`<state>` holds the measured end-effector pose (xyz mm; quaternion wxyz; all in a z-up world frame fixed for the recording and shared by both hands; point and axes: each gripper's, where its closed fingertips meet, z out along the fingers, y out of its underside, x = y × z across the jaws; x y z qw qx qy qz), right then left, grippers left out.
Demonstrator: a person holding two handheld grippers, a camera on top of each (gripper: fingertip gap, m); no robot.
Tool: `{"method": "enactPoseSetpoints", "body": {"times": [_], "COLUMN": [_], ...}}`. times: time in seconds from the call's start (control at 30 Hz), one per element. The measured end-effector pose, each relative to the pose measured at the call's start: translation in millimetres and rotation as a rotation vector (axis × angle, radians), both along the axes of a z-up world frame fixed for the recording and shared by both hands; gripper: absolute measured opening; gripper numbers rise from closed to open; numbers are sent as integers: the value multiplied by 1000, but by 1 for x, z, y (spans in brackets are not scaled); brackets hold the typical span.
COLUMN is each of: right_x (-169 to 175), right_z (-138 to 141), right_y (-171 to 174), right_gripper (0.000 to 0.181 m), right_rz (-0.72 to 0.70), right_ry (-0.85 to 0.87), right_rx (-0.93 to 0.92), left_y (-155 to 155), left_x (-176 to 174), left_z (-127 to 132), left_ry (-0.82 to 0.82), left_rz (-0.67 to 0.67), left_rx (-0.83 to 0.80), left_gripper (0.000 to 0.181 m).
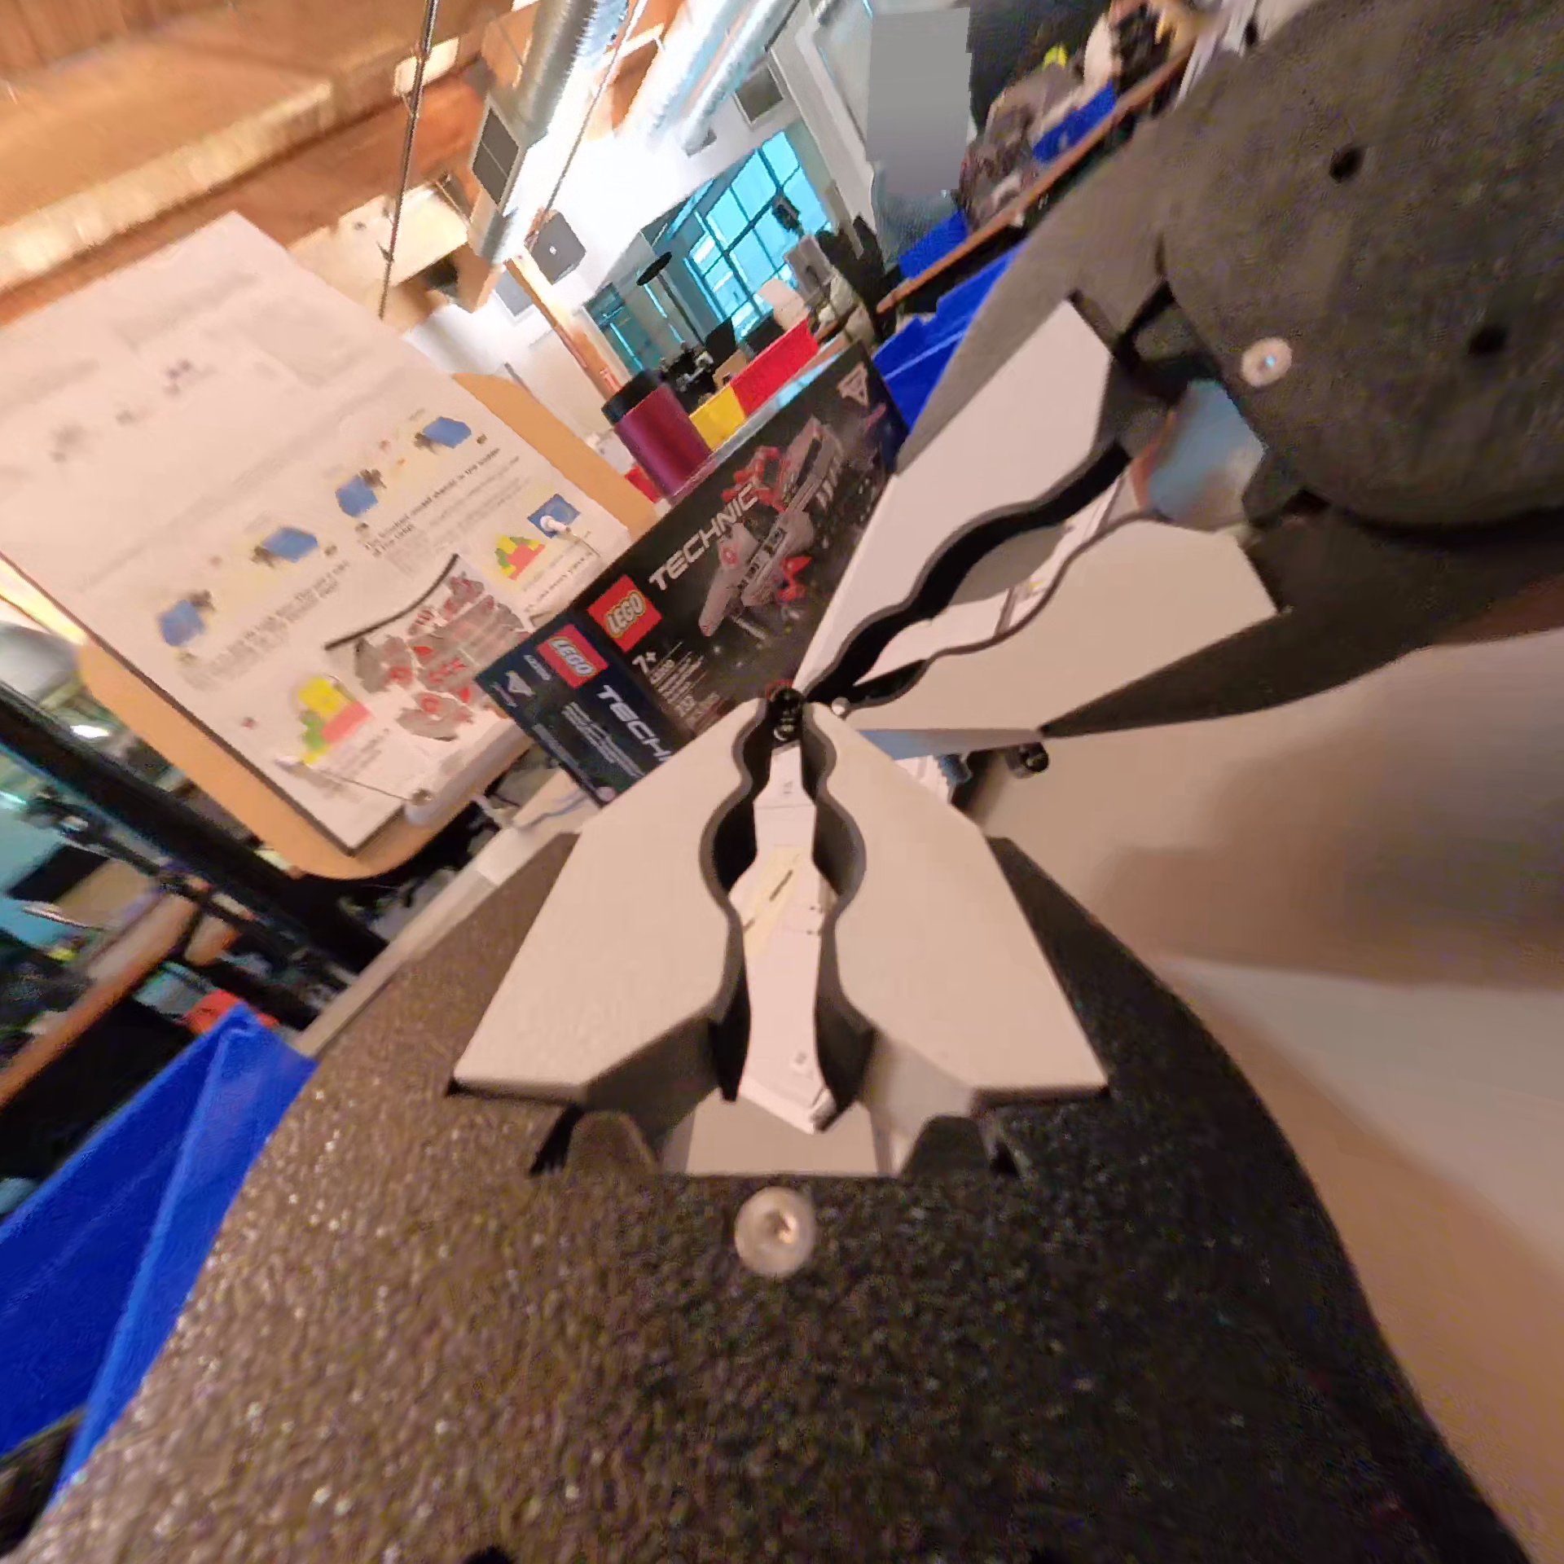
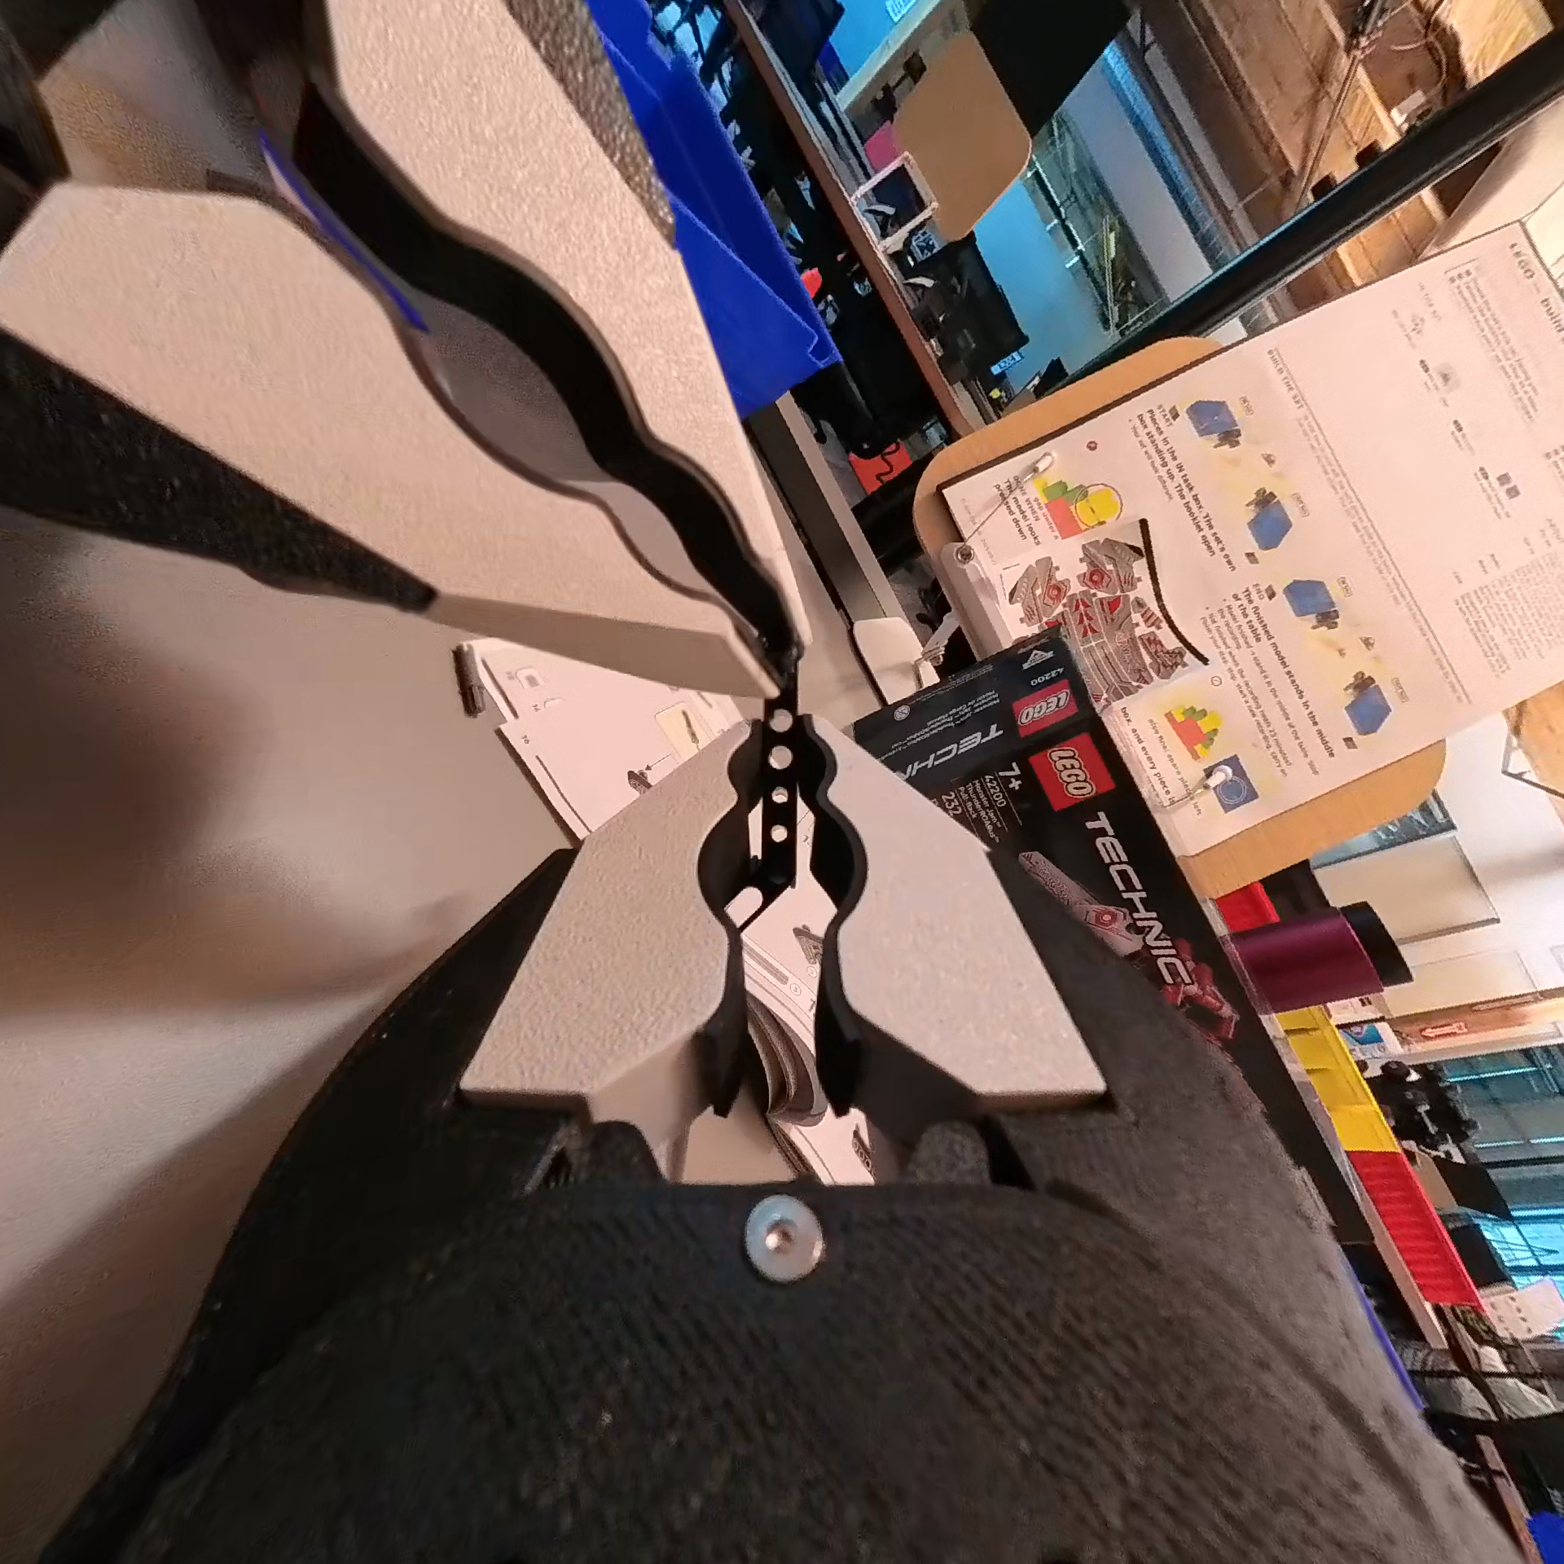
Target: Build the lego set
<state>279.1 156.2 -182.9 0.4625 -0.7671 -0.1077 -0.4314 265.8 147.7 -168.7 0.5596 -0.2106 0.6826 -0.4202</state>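
Workshop; blue bins (image 1: pixel 127 1202); exposed ducts (image 1: pixel 550 76)

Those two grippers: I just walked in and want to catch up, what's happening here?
A person is building a Lego set with two handheld grippers. The right gripper is shut on a black beam with holes, and the left gripper meets it tip to tip, pinching a small black piece. The set's box and an instruction board stand behind.

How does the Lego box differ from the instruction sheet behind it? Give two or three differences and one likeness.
The Lego box is mostly black; the instruction sheet is white with small coloured diagrams. The box is a thick carton standing free; the sheet is thin and lies flat against a wooden board. The box is nearer the grippers; the sheet is behind it. Both carry pictures of a red and grey model.
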Motion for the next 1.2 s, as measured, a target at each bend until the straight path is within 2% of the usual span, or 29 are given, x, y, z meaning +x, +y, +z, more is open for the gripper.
{"method": "enactPoseSetpoints", "body": {"times": [0.07, 0.2, 0.33, 0.4, 0.5, 0.77, 0.97, 1.07, 1.2], "right_x": [0, 1, 2, 0, -3, -2, -3, -8, -11], "right_z": [1, -2, -3, -4, -3, 2, 0, -4, -1], "right_y": [0, 0, -1, 0, 2, 0, 0, 4, 4], "right_gripper": [5, 4, 4, 4, 5, 5, 5, 5, 5], "right_rz": [3, -1, -15, -9, 2, 35, 18, 37, 61], "right_ry": [8, -4, -36, -42, -50, 92, 40, 54, 75], "right_rx": [8, -14, -35, -50, -46, 55, 23, 13, 46], "left_y": [1, 1, 0, -2, -2, 1, -2, -4, -4], "left_x": [0, 1, 2, 3, 3, 0, 1, 0, -2], "left_z": [0, -3, -4, -5, -1, 4, 2, -1, 3], "left_ry": [4, -24, -19, -6, 24, -12, -35, -71, -87], "left_rz": [-10, 29, 53, 46, 5, -62, -37, -22, -65], "left_rx": [-10, 135, 141, 115, -20, -57, 45, 167, 136], "left_gripper": [4, 4, 4, 4, 4, 4, 4, 4, 4]}}
